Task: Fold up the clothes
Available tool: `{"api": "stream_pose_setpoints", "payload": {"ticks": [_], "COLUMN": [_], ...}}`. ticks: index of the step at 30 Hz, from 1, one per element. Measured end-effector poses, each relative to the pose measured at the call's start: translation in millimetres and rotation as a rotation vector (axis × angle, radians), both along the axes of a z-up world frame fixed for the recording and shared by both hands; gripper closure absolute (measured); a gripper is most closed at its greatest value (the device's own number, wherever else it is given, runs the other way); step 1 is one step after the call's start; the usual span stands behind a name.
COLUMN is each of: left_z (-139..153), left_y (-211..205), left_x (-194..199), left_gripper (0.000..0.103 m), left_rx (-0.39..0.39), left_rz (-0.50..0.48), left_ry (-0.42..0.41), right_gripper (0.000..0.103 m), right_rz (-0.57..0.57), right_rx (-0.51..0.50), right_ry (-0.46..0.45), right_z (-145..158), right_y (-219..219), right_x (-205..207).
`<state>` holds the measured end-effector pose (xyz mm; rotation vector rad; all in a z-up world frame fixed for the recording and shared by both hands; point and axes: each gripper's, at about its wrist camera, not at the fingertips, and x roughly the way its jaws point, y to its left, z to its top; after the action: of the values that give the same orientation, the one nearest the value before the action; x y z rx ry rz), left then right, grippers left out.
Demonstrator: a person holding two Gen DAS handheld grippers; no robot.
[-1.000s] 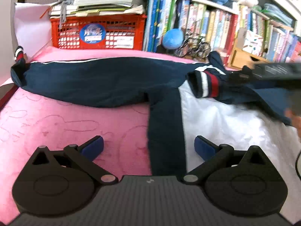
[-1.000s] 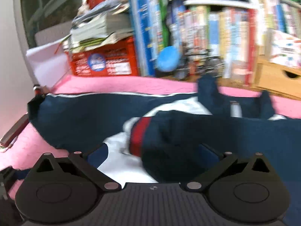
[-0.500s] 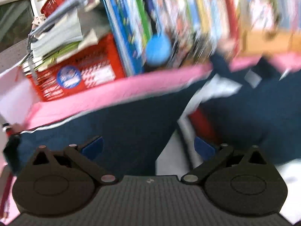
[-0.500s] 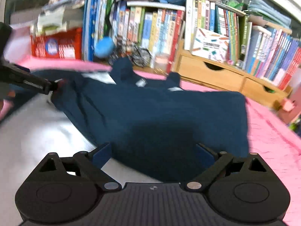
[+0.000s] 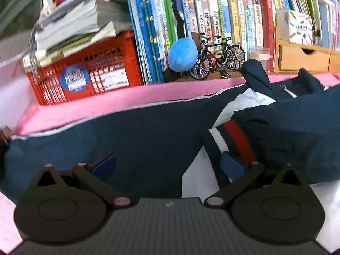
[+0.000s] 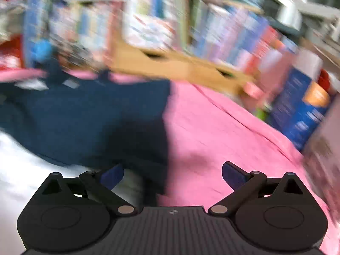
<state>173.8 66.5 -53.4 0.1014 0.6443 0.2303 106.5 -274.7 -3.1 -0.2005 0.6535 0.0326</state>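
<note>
Bookshelves (image 5: 212, 21) crammed with spines run along the back, and in front of them a pink blanket (image 5: 106, 104) covers the surface where a navy and white jacket (image 5: 148, 131) lies spread.

A second ago one sleeve stretched straight out with its red and white striped cuff (image 5: 229, 140) flopped on the white panel. Now that cuff lies tucked under a folded navy layer, so one side looks folded in while the long left sleeve lies unfolded.

The left gripper (image 5: 167, 165) hangs low over the navy cloth just beside the cuff, jaws wide, pinching nothing. The right gripper (image 6: 172, 174) has swung away toward the jacket's right edge; its jaws are opening, straddling that edge without pressing it. The left sleeve likely comes next.
</note>
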Motion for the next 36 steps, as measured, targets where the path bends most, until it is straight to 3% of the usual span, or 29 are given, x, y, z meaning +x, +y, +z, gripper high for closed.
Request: {"api": "stream_pose_setpoints", "payload": {"ticks": [3,5,7,9,11,12,14,16,17,18,19,21,27,30,33,36], "left_z": [-0.1,-0.2,-0.3,-0.5,-0.8,-0.8,-0.9,-1.0,-0.9,-1.0,-1.0,-1.1,-0.8,-0.9,-0.8,-0.6], "left_y": [3.8,4.3,4.8,6.3,8.1,8.8,9.4,9.2,8.9,8.9,8.9,9.1,8.3,9.2,10.1,10.2], "left_x": [-0.2,-0.2,0.0,0.0,0.0,0.1,0.3,0.3,0.3,0.3,0.2,0.1,0.1,0.0,-0.4,-0.4], "left_gripper": [0.000,0.000,0.000,0.000,0.000,0.000,0.000,0.000,0.000,0.000,0.000,0.000,0.000,0.000,0.000,0.000], "left_rx": [-0.031,-0.034,-0.033,-0.038,-0.043,-0.045,-0.047,-0.046,-0.044,-0.043,-0.043,-0.044,-0.037,-0.038,-0.038,-0.038], "left_rz": [-0.002,-0.004,-0.006,-0.011,-0.018,-0.022,-0.027,-0.030,-0.032,-0.033,-0.033,-0.033,-0.035,-0.039,-0.047,-0.054], "left_ry": [0.003,0.004,0.005,0.006,0.007,0.007,0.008,0.009,0.009,0.009,0.009,0.009,0.008,0.009,0.009,0.009], "right_gripper": [0.000,0.000,0.002,0.013,0.024,0.024,0.020,0.011,0.003,0.003,0.004,0.012,0.013,0.013,0.011,0.005], "right_rz": [0.213,0.287,0.314,0.305,0.234,0.192,0.070,-0.043,-0.151,-0.261,-0.354,-0.431,0.008,0.221,0.327,0.285], "right_rx": [0.108,0.128,0.163,0.191,0.153,0.115,-0.036,-0.086,-0.087,-0.071,-0.016,0.100,0.167,0.226,0.126,0.106], "right_ry": [-0.041,-0.066,-0.046,0.000,0.073,0.097,0.068,0.022,0.015,0.016,0.027,0.015,-0.026,0.064,0.108,0.090], "right_z": [12.4,14.1,6.1,-7.3,-25.3,-33.8,-50.6,-62.1,-64.5,-65.3,-61.5,-46.9,-31.9,-54.6,-73.8,-80.6], "right_y": [46.5,77.9,97.0,106.6,99.2,93.9,65.0,20.9,-6.6,-33.1,-53.5,-73.3,27.9,87.2,119.5,95.9], "right_x": [4.2,15.9,37.4,64.0,92.8,105.3,123.4,139.8,149.5,158.6,163.4,158.6,114.4,101.3,86.3,73.9]}}
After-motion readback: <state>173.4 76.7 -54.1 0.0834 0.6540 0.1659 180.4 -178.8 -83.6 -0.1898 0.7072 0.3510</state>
